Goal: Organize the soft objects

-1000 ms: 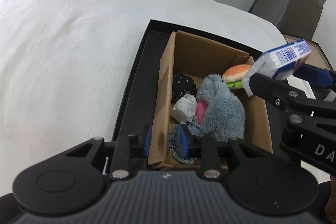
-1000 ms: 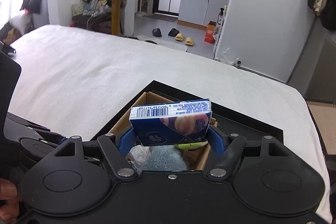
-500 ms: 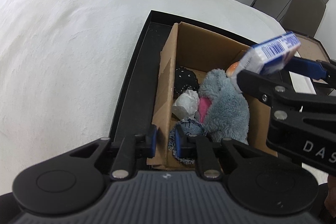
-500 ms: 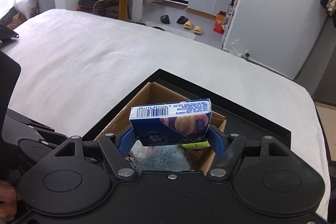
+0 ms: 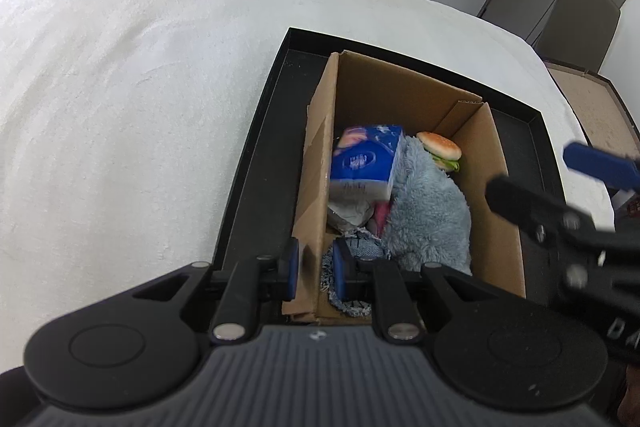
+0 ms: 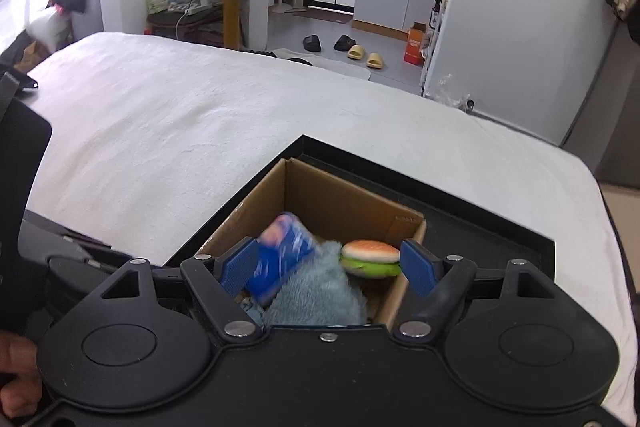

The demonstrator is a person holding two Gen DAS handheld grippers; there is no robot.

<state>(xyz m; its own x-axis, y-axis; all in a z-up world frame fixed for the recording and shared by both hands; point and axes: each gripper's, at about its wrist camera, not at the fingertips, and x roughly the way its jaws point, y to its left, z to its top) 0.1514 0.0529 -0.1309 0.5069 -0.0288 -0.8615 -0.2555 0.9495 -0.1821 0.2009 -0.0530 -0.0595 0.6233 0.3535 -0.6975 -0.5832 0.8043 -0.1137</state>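
Your left gripper (image 5: pixel 314 269) is clamped on the near-left wall of the brown corrugated cardboard box (image 5: pixel 496 227): one blue pad sits outside the wall, the other inside, pressed close together with the cardboard between them. A scrap of frayed blue denim cloth (image 5: pixel 352 247) lies just beside the inner pad.

Your right gripper (image 6: pixel 328 267) has just been opening; its blue pads now stand wide apart above the box with nothing pressed between them. The blue-and-white rectangular tissue pack (image 5: pixel 366 163) is free of that gripper and sits tilted inside the box, ahead of the left gripper, leaning against the left wall and against the fluffy grey-blue plush toy (image 5: pixel 424 211). In the right wrist view the pack appears blurred just beside the left pad.

Beyond the plush toy, toward the far right corner of the box, rests the soft toy hamburger with a green lettuce layer (image 6: pixel 370 259). A crumpled white-grey item (image 5: pixel 348 213) lies below the tissue pack. The box stands inside a shallow black rectangular tray (image 5: pixel 256 163) on the white textured cloth surface (image 5: pixel 140 107).
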